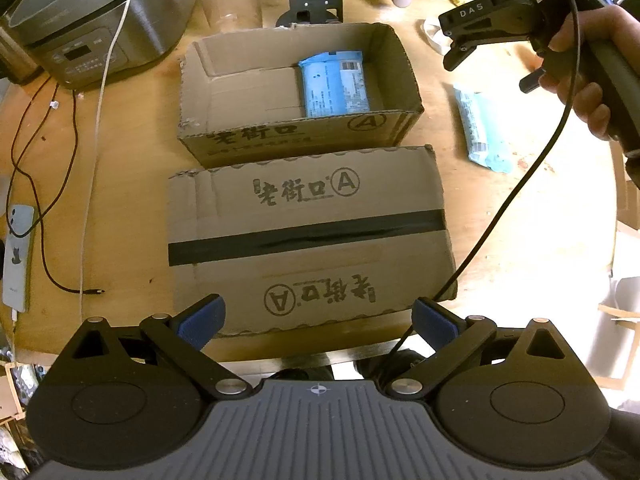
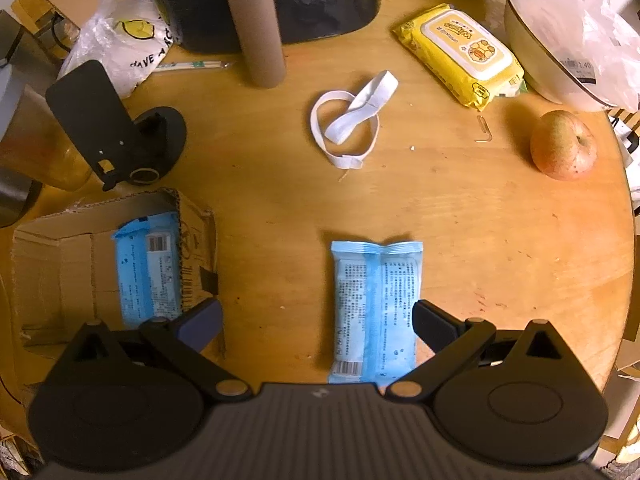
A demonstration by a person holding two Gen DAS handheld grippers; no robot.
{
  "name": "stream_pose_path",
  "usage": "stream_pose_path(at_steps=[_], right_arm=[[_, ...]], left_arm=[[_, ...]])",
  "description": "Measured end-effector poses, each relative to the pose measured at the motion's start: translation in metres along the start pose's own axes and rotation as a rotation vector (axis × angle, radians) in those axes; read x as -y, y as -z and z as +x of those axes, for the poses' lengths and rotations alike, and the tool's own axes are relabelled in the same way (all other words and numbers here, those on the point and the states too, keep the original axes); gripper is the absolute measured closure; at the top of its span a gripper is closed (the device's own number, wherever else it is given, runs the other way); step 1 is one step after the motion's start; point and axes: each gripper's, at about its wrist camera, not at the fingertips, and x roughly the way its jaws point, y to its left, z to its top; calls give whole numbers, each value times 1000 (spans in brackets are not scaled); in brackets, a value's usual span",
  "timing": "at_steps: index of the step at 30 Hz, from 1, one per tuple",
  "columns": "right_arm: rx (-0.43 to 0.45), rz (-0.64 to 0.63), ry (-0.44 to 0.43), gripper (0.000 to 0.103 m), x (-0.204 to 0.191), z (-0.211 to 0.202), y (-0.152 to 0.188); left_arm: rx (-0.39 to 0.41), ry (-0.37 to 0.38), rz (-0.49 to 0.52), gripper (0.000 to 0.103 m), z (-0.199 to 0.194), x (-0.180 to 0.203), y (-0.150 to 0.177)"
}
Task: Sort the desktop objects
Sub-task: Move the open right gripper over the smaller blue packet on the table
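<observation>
An open cardboard box (image 1: 396,60) stands on the round wooden table with one blue packet (image 1: 334,82) inside; the same box (image 2: 52,264) and packet (image 2: 148,268) show in the right wrist view. A second blue packet (image 2: 374,308) lies flat on the table, right of the box (image 1: 480,128). My right gripper (image 2: 318,320) hangs open above it, the packet lying between the fingers and nearer the right one. A hand holds that gripper (image 1: 456,50) beyond the box's right side. My left gripper (image 1: 318,320) is open, empty, over a closed taped cardboard box (image 1: 308,236).
A white elastic band (image 2: 348,124), a yellow wipes pack (image 2: 460,56), an apple (image 2: 564,146) and a grey cylinder (image 2: 256,20) lie beyond the packet. A black stand (image 2: 116,128) sits by the box. At the left are a cooker (image 1: 96,20), cables (image 1: 92,152) and a phone (image 1: 18,256).
</observation>
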Motion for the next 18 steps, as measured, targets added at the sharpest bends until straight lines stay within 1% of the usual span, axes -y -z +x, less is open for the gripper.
stream_pose_path(at_steps=[18], right_arm=[[-7, 30, 11, 0, 29, 3, 2]], left_arm=[[-5, -2, 25, 1, 3, 18, -4]])
